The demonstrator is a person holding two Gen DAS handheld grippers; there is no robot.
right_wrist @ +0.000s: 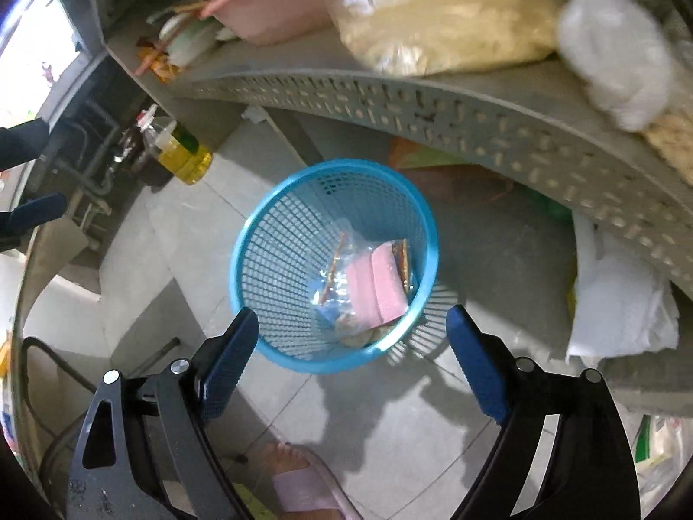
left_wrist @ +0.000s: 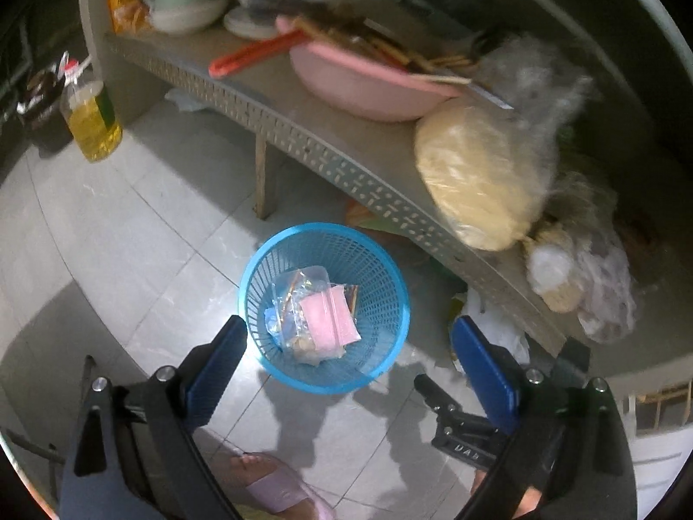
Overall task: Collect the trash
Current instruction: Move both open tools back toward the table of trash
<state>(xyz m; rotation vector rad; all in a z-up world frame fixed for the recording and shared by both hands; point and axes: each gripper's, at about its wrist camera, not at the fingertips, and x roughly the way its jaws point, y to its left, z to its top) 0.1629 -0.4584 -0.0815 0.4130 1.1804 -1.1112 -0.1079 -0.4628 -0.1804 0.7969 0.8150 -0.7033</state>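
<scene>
Grey tiled floor (left_wrist: pixel 130 225) takes most of the frame, bare on the side of the bin away from the shelf. Perforated grey shelf (left_wrist: pixel 303 134) runs diagonally above it; front edge overhangs the floor, and from above its lip passes just beside the bin rim on the far side. Shelf top is crowded: pink basin (left_wrist: pixel 364 82), bagged yellowish noodles (left_wrist: pixel 472 173) bulging past the front edge, white and green bowls (left_wrist: pixel 186 0) at the back.

Blue mesh bin (left_wrist: pixel 325 307) stands upright on the floor, mouth open and unobstructed. Trash is in the bottom: clear plastic bags (left_wrist: pixel 299 290) and a pink packet (left_wrist: pixel 329 316).

Oil bottle (left_wrist: pixel 93 121) stands on the floor by the shelf end, well apart from the bin.

Left gripper (left_wrist: pixel 348 329): jaws wide, nothing between them, above the bin. Right gripper (right_wrist: pixel 351 320): same, wide and empty, the bin's near rim framed between its fingers.

A foot in a pink slipper (left_wrist: pixel 277 485) is on the floor near the bin.
</scene>
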